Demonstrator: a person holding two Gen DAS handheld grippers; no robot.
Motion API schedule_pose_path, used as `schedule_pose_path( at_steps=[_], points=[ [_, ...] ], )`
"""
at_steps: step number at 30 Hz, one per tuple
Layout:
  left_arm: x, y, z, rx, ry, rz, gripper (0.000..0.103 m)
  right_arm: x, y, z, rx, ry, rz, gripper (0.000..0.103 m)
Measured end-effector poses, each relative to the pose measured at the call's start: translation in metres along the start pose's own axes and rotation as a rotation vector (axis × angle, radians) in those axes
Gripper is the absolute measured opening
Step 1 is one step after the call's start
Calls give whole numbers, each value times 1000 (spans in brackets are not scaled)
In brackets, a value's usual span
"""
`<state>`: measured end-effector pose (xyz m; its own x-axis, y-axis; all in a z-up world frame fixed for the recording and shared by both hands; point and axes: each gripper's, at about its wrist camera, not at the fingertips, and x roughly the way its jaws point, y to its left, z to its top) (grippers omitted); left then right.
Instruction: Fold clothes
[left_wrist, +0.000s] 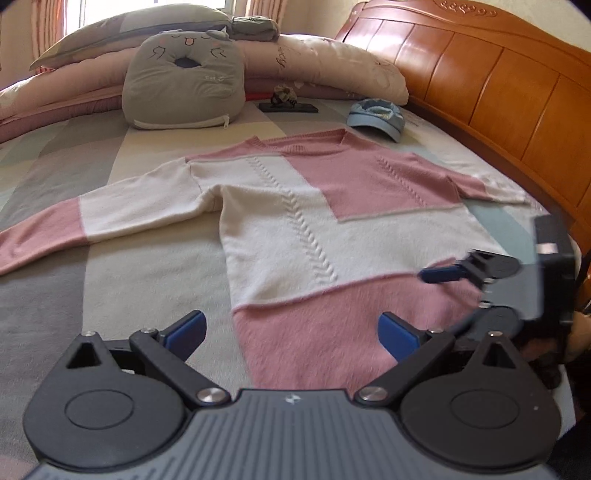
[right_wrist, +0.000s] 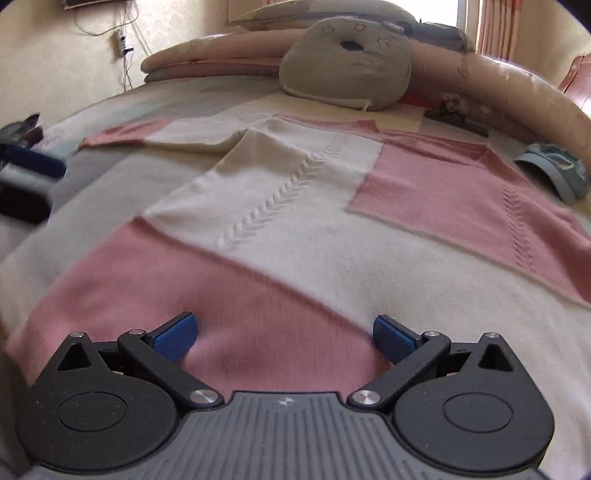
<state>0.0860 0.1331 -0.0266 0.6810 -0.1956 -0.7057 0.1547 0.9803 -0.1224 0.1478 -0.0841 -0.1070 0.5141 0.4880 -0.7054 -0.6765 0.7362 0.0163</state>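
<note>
the pink-and-cream knit sweater (left_wrist: 295, 221) lay flat on the bed (left_wrist: 55, 295), looked soft, light and floppy to us, so we judged its hem corners best, our left gripper (left_wrist: 291, 334) and right gripper (right_wrist: 282, 336) both spread wide, empty.

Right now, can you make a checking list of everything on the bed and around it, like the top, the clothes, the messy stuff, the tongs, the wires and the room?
Surface: bed with a striped sheet, mostly smooth.
Job's things: pink and white sweater spread flat, both sleeves out, not yet folded.
Clutter: grey cat cushion, blue cap, dark flat item with a small bundle on it, rolled quilts and pillows at the far side.
Grippers: left tongs open above the pink hem; right tongs open over the hem, holding nothing.
Cables: wires and a power strip on the wall.
Surroundings: wooden headboard, curtained window.
</note>
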Motion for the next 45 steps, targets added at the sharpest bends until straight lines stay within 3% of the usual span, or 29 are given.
schedule_pose_path(
  at_steps=[5,10,15,18,22,25,28,32,38,45],
  points=[
    [27,-18,-1,50,22,-83,99,-35,5,-33,-10,-4,-27,103],
    [60,-31,-22,-13,118,-131,99,-39,5,-34,36,11,-46,103],
    [39,-32,-52,-69,75,-161,102,-49,8,-41,11,15,-48,103],
    [30,-33,-51,-86,99,-140,102,-70,-5,-39,51,-28,-13,103],
    [23,-42,-41,-71,90,-112,102,-97,-45,-42,160,-99,-128,103],
    [21,-55,-34,-51,79,-101,102,-102,-78,-59,243,-51,-234,103],
    [17,-70,-29,-35,74,-103,102,-103,-95,-85,322,23,-242,103],
    [11,-90,-20,2,72,-88,102,-114,-91,-104,282,-5,-241,103],
    [5,-111,10,73,34,-28,102,-114,-91,-106,268,-12,-246,103],
    [42,-111,51,107,18,18,102,-111,-87,-106,248,4,-266,103]
  ],
)
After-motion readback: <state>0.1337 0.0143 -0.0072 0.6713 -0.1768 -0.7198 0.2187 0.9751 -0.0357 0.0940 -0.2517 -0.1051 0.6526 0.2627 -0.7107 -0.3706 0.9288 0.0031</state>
